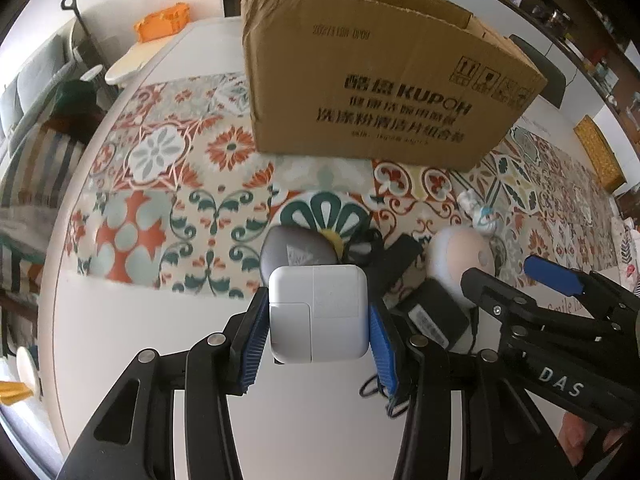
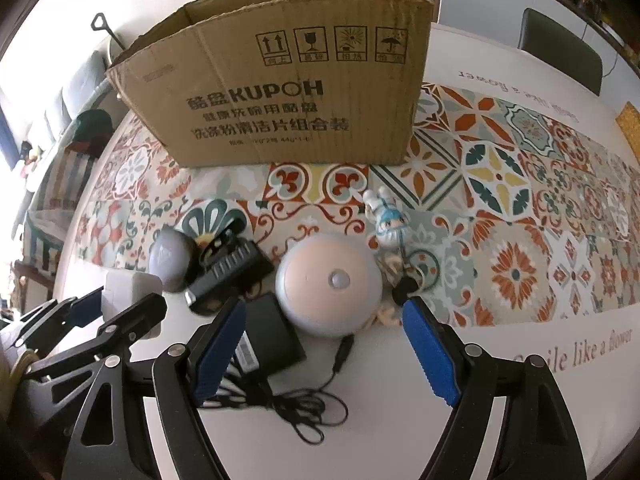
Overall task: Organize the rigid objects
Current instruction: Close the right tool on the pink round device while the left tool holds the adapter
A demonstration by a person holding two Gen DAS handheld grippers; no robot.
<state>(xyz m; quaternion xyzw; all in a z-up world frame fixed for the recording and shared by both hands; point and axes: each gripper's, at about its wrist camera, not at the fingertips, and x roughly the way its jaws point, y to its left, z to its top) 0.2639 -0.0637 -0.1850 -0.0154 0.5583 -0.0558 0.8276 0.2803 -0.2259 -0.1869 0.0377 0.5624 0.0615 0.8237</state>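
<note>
My left gripper (image 1: 318, 320) is shut on a white square power adapter (image 1: 318, 312), held just above the white table; the right wrist view shows the same adapter (image 2: 128, 292) at the left. An open brown cardboard box (image 1: 380, 92) stands beyond, on the patterned runner. My right gripper (image 2: 326, 344) is open, its blue pads (image 2: 220, 344) on either side of a round grey-pink lamp (image 2: 328, 284) without touching it. A black adapter (image 2: 272, 336) lies by the left pad.
A grey oval case (image 2: 170, 258), a ribbed black device (image 2: 232, 272) and a small white-and-blue figurine (image 2: 386, 216) lie in front of the box. A loose black cable (image 2: 312, 404) curls near the table's front. A dark chair (image 2: 560, 48) stands at the far right.
</note>
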